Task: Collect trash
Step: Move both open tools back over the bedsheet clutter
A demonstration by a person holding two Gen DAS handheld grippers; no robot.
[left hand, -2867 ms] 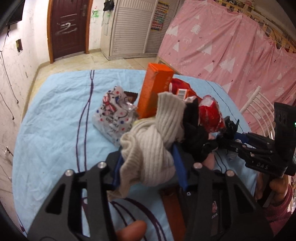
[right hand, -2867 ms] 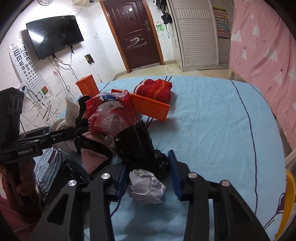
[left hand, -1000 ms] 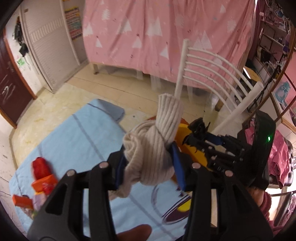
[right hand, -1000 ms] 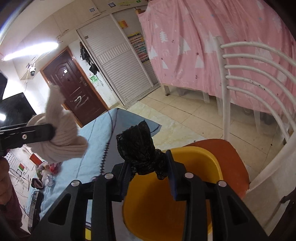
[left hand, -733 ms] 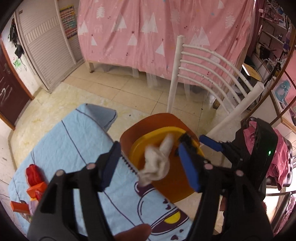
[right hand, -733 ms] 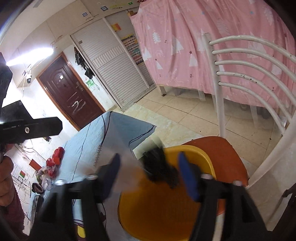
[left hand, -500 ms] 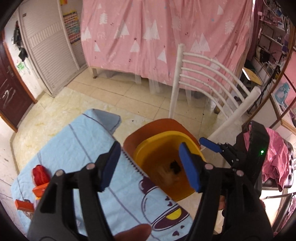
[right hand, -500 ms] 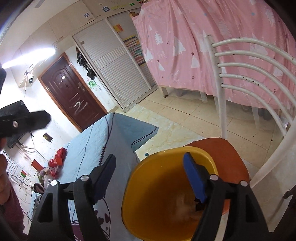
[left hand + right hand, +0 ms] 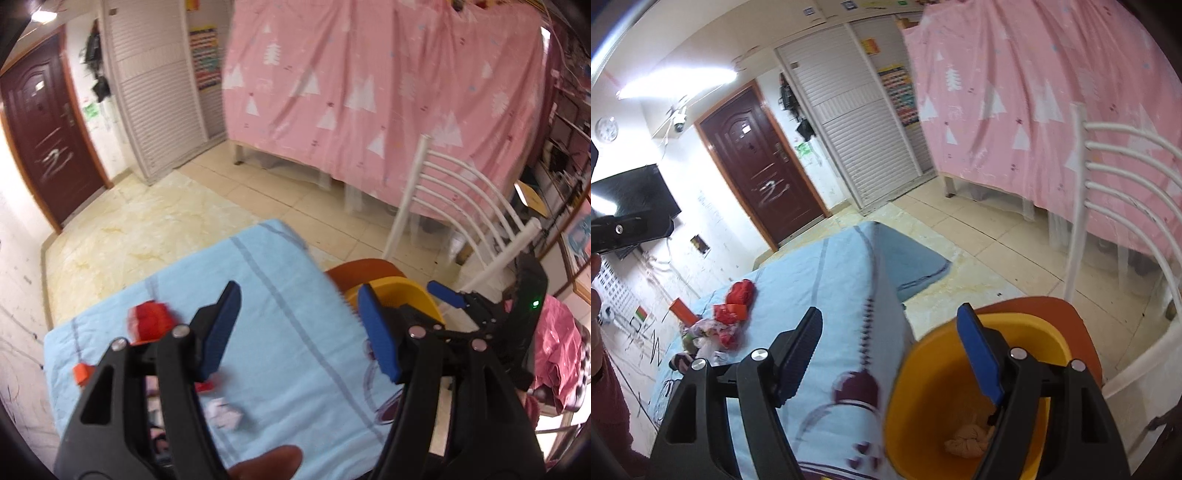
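Blue-padded jaws of left gripper (image 9: 299,332) and right gripper (image 9: 897,358) just opened, empty, angled downward.

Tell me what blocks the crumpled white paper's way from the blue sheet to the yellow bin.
Nothing visible does. The crumpled white paper lies on the blue sheet, with bare cloth from it to the edge where the yellow bin stands open-topped on the chair seat. The left gripper is open and empty.

Round yellow plastic bin (image 9: 979,373): smooth, glossy. Knotted beige knit cloth bundle (image 9: 967,441): ribbed, matt. Light-blue cotton sheet (image 9: 266,325): creased.
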